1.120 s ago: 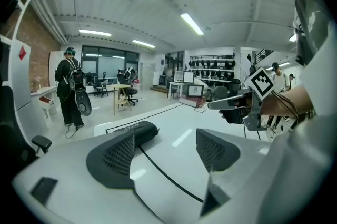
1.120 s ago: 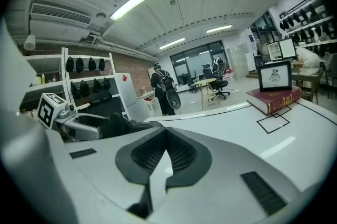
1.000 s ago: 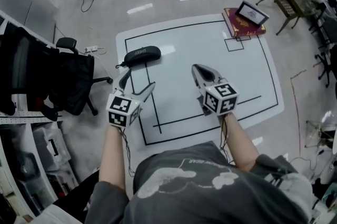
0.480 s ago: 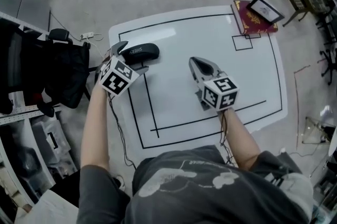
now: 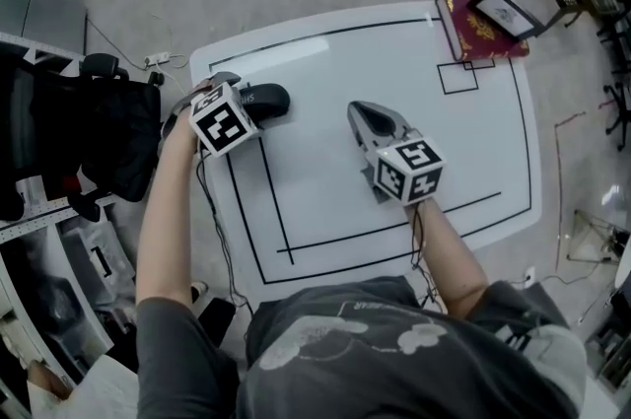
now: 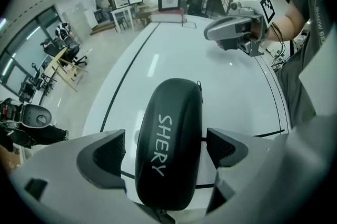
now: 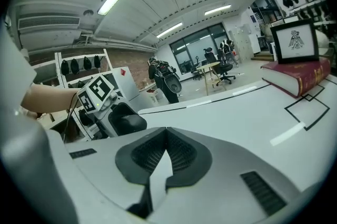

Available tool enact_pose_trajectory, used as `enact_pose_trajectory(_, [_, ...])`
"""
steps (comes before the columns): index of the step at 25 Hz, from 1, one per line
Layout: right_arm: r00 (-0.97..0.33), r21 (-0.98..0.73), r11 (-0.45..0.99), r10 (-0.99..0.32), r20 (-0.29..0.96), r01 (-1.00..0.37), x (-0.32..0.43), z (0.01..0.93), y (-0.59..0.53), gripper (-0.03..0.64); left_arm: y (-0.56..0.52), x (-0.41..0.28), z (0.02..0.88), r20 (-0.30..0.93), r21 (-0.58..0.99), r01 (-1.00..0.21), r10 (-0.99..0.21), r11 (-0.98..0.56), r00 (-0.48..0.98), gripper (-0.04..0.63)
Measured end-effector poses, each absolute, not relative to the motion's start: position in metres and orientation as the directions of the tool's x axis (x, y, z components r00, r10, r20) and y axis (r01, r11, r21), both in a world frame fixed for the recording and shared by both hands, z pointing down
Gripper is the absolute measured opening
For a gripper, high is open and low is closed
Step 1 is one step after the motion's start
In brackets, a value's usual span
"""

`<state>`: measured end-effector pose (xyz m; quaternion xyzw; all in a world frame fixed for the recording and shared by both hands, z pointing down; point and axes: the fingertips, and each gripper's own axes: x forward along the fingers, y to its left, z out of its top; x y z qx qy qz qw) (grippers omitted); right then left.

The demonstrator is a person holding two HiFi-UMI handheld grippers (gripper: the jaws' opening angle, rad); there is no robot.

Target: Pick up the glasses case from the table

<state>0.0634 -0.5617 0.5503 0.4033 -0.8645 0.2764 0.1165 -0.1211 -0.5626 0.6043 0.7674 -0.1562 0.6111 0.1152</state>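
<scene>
A black oval glasses case with white lettering lies near the left edge of the white table. My left gripper points steeply down over its left end. In the left gripper view the case lies lengthwise between the two wide-apart fingers, with a gap on each side. The left gripper is open. My right gripper hovers over the middle of the table, apart from the case, its jaws shut with nothing between them. From the right gripper view the case shows under the left gripper.
A dark red book with a framed picture on it lies at the table's far right corner. Black lines mark the tabletop. A black office chair stands close to the table's left edge, beside the left arm.
My left gripper moved away from me to the case, tipped nose-down and came to straddle it. The right gripper drifted slightly; the case has not moved.
</scene>
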Motion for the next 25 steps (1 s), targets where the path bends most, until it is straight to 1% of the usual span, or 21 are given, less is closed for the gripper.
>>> enact_pose_trajectory(4, [-0.654, -0.386, 0.528, -0.626, 0.425, -0.756, 0.062, 0.553, -0.565, 0.000, -0.561, -0.119, 0.613, 0.984, 0.030, -0.356, -0.035, -0.934, 0.174, 0.476])
enact_pose_trajectory(8, [-0.656, -0.394, 0.525, -0.623, 0.426, -0.755, 0.062, 0.556, -0.566, 0.000, -0.577, -0.114, 0.610, 0.981, -0.003, -0.320, -0.065, -0.947, 0.184, 0.470])
enact_pose_trajectory(11, [-0.654, -0.396, 0.521, -0.625, 0.427, -0.756, 0.063, 0.557, -0.565, 0.000, -0.579, -0.118, 0.610, 0.978, 0.015, -0.317, -0.052, -0.948, 0.202, 0.459])
enact_pose_trajectory(14, [-0.651, -0.395, 0.518, -0.627, 0.428, -0.759, 0.064, 0.556, -0.563, 0.000, -0.579, -0.116, 0.608, 0.971, 0.021, -0.308, -0.054, -0.951, 0.235, 0.410])
enact_pose_trajectory(15, [-0.650, -0.394, 0.517, -0.628, 0.429, -0.760, 0.065, 0.556, -0.562, 0.000, -0.579, -0.115, 0.607, 0.969, 0.020, -0.302, -0.056, -0.953, 0.241, 0.366])
enact_pose_trajectory(20, [-0.645, -0.387, 0.517, -0.631, 0.431, -0.764, 0.064, 0.554, -0.559, 0.000, -0.578, -0.111, 0.605, 0.968, 0.007, -0.274, -0.062, -0.962, 0.242, 0.353])
enact_pose_trajectory(25, [-0.645, -0.375, 0.524, -0.635, 0.425, -0.764, 0.060, 0.546, -0.552, 0.000, -0.563, -0.113, 0.605, 0.970, 0.002, -0.295, -0.071, -0.955, 0.234, 0.342])
